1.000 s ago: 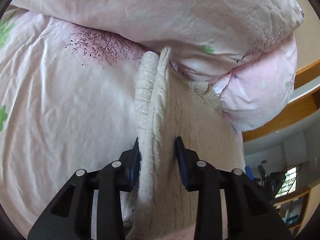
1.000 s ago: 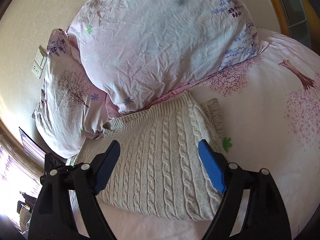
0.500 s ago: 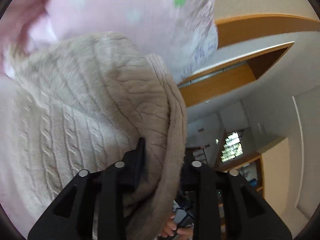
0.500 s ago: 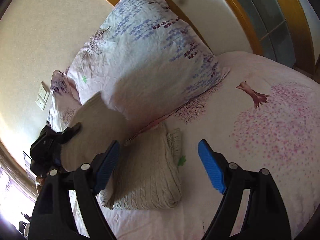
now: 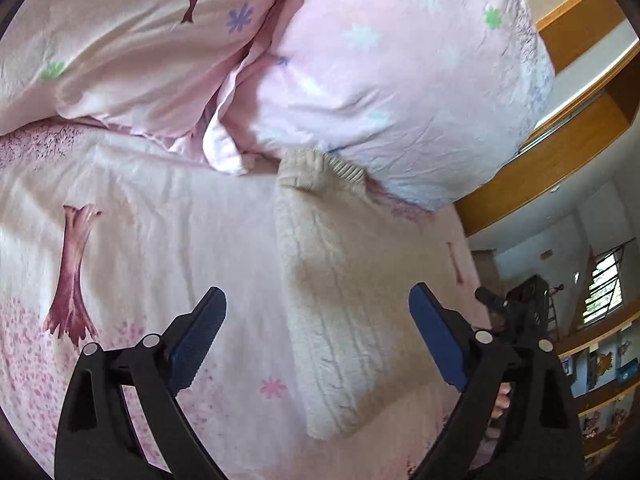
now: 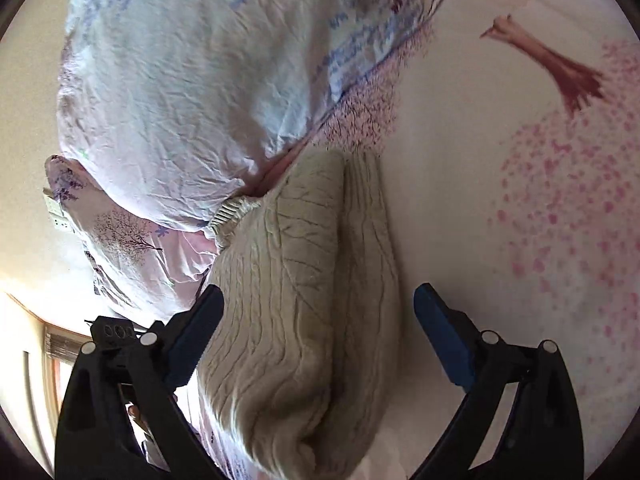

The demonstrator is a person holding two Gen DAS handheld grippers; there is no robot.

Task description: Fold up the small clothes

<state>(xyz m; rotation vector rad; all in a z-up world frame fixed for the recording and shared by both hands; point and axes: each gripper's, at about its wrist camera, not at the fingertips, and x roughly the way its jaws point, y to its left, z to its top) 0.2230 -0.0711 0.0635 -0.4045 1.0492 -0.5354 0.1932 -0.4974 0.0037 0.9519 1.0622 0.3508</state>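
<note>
Pink bedsheet [image 5: 160, 220]; folded sweater [image 6: 304, 300] against pillows [image 5: 380, 80]; both grippers' fingers [image 5: 200, 332] wide apart, empty.

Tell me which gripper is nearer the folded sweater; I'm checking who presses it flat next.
Right, probably. The right gripper hangs open directly over the sweater, which fills the space between its fingers. The left gripper, also open, sits farther back.

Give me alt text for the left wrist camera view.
A folded cream cable-knit sweater lies on a pink tree-print bedsheet, its ribbed end against a pink pillow. The open left gripper hovers above it, holding nothing.
</note>
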